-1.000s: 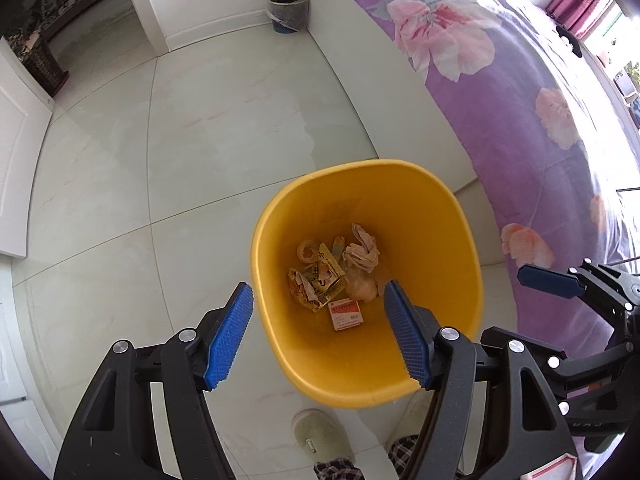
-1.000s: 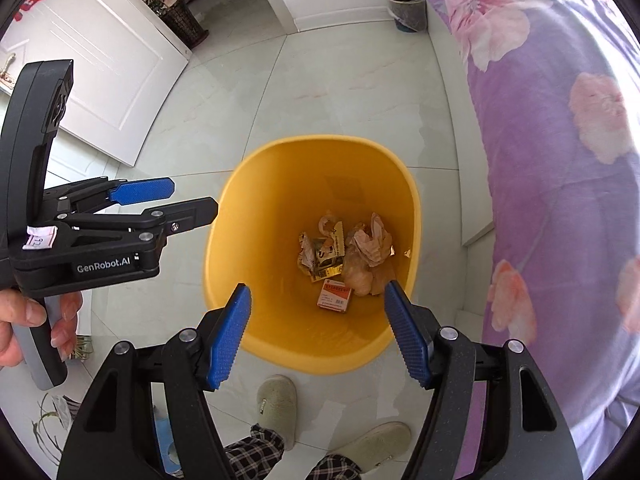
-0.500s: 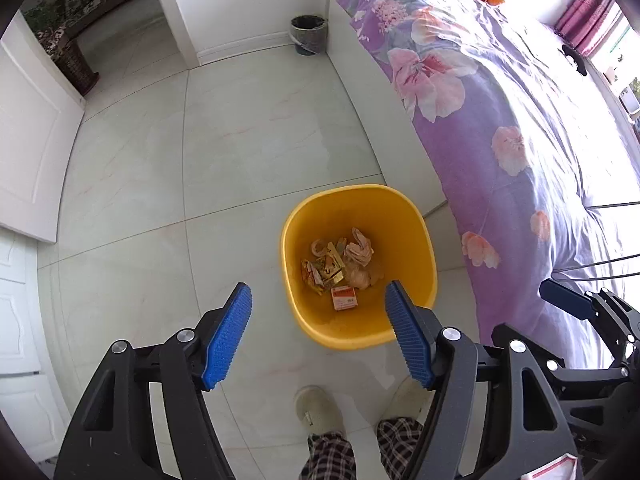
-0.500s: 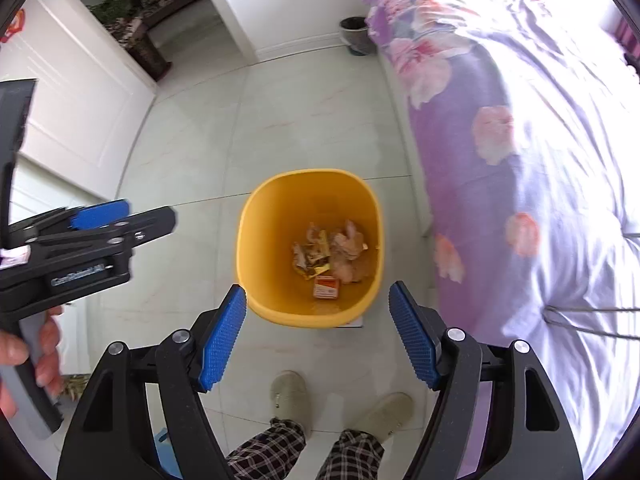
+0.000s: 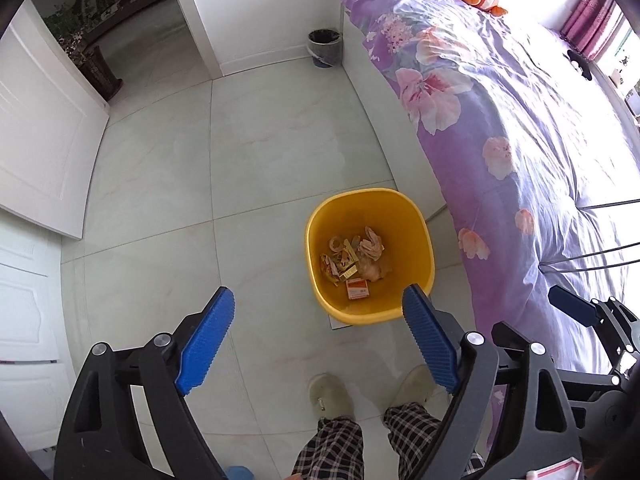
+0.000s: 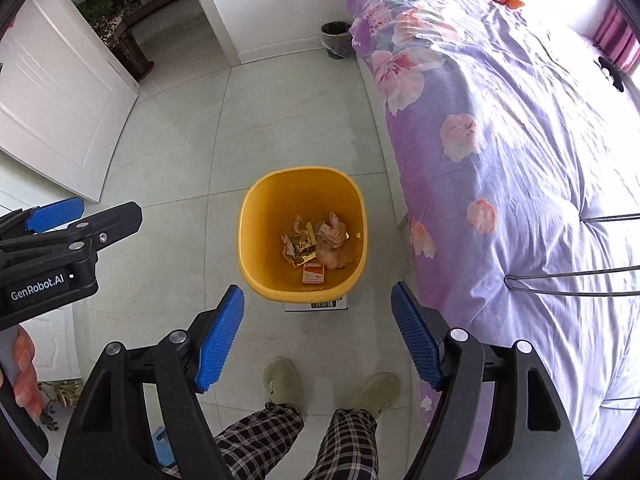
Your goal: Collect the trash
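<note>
Standing: a person in checked trousers [image 6: 280, 436] and pale slippers [image 6: 282, 380] on the tiled floor [image 5: 160, 184], a gripper in each hand, both pointing steeply down.
Left gripper [image 5: 316, 336]: blue pads spreading wider at this moment, nothing between them.
Right gripper [image 6: 318, 334]: jaws standing wide apart, nothing held.
Yellow bin [image 6: 256, 248]: on the floor below and ahead of both grippers, well apart from the pads, just beside the bed.
Trash [image 6: 316, 244]: crumpled wrappers, tissue and a small red-and-white box [image 5: 357, 289], all lying in the bottom of the yellow bin.
Bed [image 5: 500, 120]: purple flowered cover, to the right of both grippers.
Dark bin [image 5: 325, 49]: far ahead, by the white wall.
</note>
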`<state>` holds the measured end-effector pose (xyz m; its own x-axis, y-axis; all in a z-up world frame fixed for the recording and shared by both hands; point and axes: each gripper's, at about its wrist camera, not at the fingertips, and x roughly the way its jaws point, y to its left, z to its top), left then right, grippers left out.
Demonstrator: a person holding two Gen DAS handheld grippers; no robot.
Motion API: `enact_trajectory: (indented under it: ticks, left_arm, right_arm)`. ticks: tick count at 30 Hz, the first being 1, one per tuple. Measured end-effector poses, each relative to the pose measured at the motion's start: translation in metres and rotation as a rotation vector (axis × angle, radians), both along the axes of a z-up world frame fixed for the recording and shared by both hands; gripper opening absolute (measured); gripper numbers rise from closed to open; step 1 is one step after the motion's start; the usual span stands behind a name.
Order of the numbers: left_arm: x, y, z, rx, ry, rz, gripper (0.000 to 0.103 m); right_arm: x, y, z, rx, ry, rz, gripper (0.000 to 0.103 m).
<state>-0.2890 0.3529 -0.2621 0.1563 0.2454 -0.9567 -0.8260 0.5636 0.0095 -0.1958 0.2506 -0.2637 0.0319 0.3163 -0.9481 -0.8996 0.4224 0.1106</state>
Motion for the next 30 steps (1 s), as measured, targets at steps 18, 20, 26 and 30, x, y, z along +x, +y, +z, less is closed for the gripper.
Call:
enact_trajectory:
  ticks: [18,20,26,30]
  left_arm:
    - [0.004,-0.005,0.020,0.015,-0.021,0.001,0.088]
    - [0.005,-0.005,0.021,0.016,-0.022,-0.001,0.088]
    - [0.005,-0.006,0.022,0.018,-0.021,-0.002,0.088]
    - [0.005,-0.007,0.023,0.018,-0.023,-0.001,0.088]
  right_arm:
    - [-0.002,-0.006,0.016,-0.002,-0.006,-0.015,0.078]
    - [-0.002,-0.006,0.016,-0.002,-0.006,-0.017,0.078]
    - [-0.001,-0.006,0.018,0.002,-0.003,-0.026,0.079]
    - [0.000,-0.006,0.020,0.004,-0.007,-0.025,0.079]
